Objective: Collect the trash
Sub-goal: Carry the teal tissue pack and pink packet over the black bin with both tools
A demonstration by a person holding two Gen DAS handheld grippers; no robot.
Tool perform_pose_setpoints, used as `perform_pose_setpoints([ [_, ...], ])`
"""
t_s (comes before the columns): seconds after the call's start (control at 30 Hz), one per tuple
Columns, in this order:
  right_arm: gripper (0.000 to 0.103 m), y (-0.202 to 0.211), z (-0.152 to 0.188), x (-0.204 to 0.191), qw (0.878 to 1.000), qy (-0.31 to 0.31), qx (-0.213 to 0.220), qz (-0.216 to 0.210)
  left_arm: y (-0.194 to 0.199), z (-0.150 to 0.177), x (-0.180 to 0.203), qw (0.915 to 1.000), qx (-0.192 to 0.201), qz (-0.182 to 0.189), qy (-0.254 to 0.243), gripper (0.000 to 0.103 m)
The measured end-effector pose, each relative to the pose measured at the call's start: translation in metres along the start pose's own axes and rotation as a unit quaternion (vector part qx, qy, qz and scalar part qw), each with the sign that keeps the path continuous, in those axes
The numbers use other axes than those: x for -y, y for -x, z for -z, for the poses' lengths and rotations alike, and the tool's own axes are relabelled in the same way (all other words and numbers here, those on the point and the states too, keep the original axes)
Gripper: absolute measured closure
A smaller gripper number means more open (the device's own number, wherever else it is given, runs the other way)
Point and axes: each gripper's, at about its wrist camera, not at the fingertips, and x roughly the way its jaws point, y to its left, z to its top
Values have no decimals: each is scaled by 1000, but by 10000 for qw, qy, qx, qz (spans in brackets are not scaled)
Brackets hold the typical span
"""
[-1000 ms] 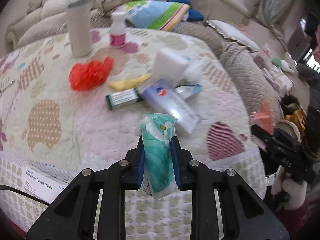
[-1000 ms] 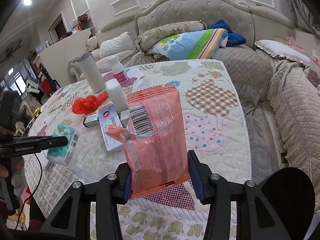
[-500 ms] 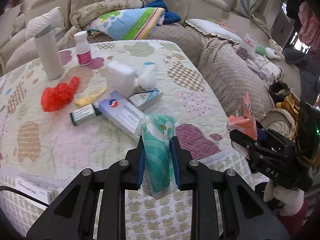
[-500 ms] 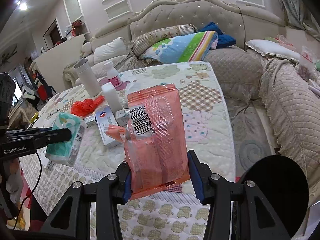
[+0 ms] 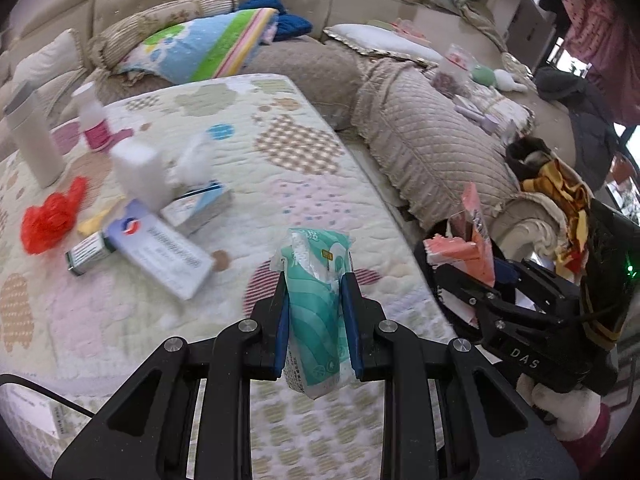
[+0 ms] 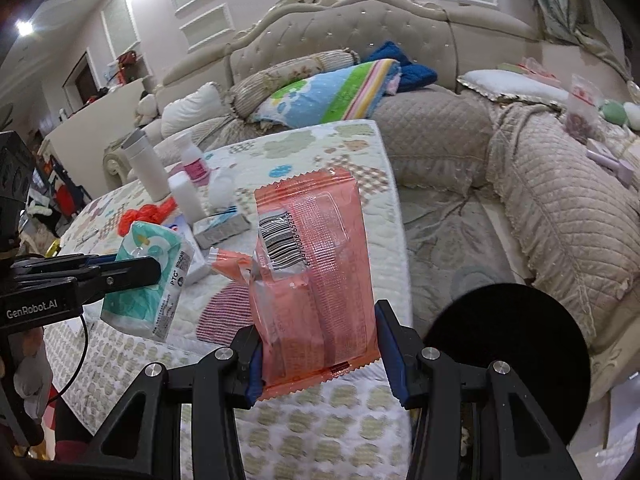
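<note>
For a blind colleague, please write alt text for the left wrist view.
The left gripper pinches a teal-and-white soft tissue pack above a quilted patchwork table cover. Right, the other gripper holds an orange plastic wrapper; boxes and a red crumpled bag lie behind.

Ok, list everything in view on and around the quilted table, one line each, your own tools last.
tissue pack: one, teal and white, clamped in the left tool
snack wrapper: one, orange-pink with a barcode, clamped in the right tool
plastic bag: one, red, crumpled, left part of the table
long box: one, white and blue, flat at table centre
small box: one, green and white, beside the long box
tumbler: one, white, upright at the far left
bottle: one, white with a pink label, upright near the tumbler
quilted table: one, cream with patchwork
round bin: one, black, right of the table
sofa: one, beige, tufted, behind the table
left tool: one, black, blue pads
right tool: one, black, blue pads
</note>
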Motion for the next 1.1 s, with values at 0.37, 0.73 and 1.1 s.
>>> perform_pose_setpoints([
  [0.37,56,19,17,52,9981,-438,-40,431,-30,-11,62,9978,-209,481,-406,81],
  [0.73,57,27,36,104,9923,-925,-186,798,-67,-19,105,9941,-442,811,-567,81],
  [1.1,57,26,48,134,9854,-1319,-353,1018,-90,-19,125,9920,-578,899,-667,81],
])
